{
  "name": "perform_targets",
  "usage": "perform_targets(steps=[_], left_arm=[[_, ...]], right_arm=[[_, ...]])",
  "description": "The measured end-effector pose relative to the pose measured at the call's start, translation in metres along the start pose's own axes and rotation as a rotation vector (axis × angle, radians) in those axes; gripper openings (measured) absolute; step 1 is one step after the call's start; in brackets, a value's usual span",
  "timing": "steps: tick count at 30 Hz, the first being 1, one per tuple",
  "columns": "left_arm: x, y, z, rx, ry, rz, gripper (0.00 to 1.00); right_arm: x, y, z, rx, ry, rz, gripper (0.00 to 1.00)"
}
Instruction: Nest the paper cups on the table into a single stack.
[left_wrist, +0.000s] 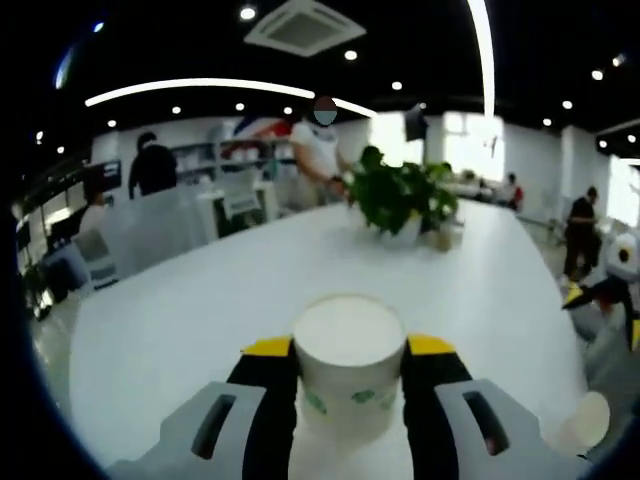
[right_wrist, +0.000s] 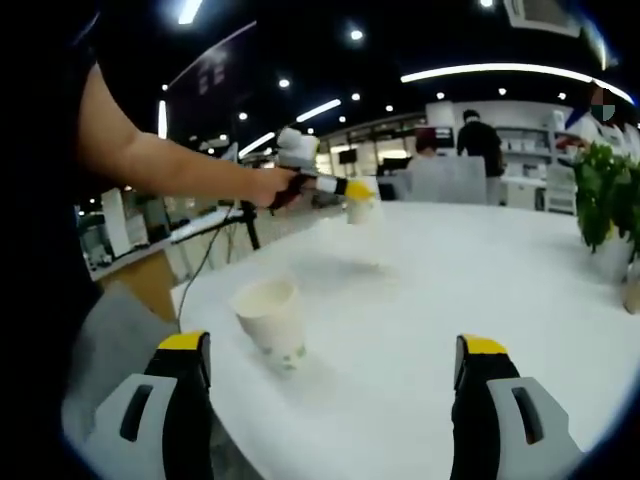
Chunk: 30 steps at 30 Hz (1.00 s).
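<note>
**One cup grabbed, one waiting**

Left gripper (left_wrist: 348, 375) clamped on a paper cup (left_wrist: 349, 365), held up over the white table (left_wrist: 200, 310). Right gripper (right_wrist: 335, 375) spread wide, holding nothing. Second cup (right_wrist: 270, 318) standing near the table's left edge, just ahead of it.

A potted plant (left_wrist: 405, 203) stands on the white table (left_wrist: 200, 300).

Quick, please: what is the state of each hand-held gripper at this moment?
Left hand-held gripper: closed on a paper cup.
Right hand-held gripper: open, holding nothing; another paper cup stands ahead on the table.
</note>
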<state>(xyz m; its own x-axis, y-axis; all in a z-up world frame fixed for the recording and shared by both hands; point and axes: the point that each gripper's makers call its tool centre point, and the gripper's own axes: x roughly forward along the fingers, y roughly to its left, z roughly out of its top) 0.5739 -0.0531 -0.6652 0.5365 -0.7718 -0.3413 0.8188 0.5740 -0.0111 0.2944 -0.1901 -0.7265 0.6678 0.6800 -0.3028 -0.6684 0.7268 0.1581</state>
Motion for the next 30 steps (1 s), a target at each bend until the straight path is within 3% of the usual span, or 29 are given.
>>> perform_targets(steps=[15, 30], left_arm=[[-0.009, 0.006, 0.034, 0.017, -0.025, 0.01, 0.39], [-0.011, -0.008, 0.044, 0.023, -0.026, -0.02, 0.39]], right_arm=[[-0.002, 0.002, 0.005, -0.01, -0.014, 0.002, 1.0], [-0.004, 0.004, 0.008, -0.022, -0.021, 0.001, 1.0]])
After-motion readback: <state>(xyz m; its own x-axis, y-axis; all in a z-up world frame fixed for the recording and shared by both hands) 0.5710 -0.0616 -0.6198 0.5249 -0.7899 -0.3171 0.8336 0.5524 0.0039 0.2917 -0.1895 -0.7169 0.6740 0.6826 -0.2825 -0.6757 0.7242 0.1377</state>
